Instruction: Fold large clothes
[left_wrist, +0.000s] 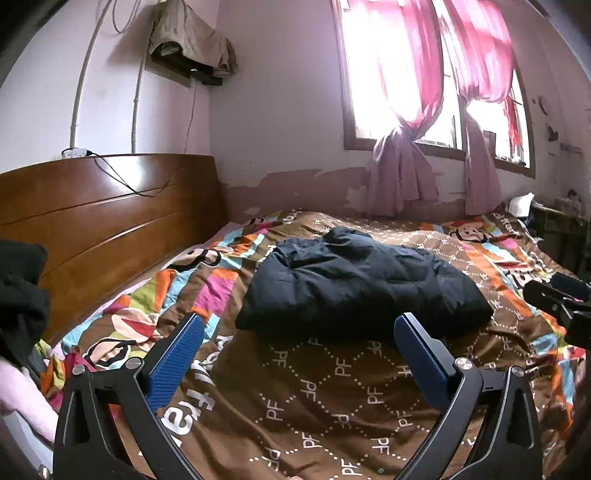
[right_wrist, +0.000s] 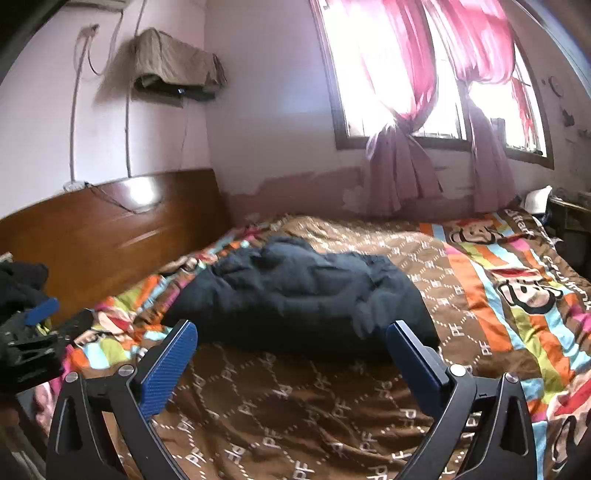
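A dark navy padded jacket (left_wrist: 354, 284) lies bunched in a thick bundle on the bed's patterned brown quilt (left_wrist: 314, 398). My left gripper (left_wrist: 299, 325) hovers just short of the bundle's near edge, its blue-padded fingers (left_wrist: 173, 365) spread wide with nothing between them. The right wrist view shows the same jacket (right_wrist: 303, 295) ahead of my right gripper (right_wrist: 291, 332), which is also open and empty above the quilt (right_wrist: 288, 413). Each gripper shows at the edge of the other's view: the right one (left_wrist: 561, 302) at far right, the left one (right_wrist: 33, 328) at far left.
A wooden headboard (left_wrist: 96, 221) bounds the bed on the left, with a cable across it. Dark clothing (left_wrist: 18, 295) is heaped at the left edge. Pink curtains (left_wrist: 406, 103) hang at a bright window behind the bed. Furniture (left_wrist: 561, 229) stands at the far right.
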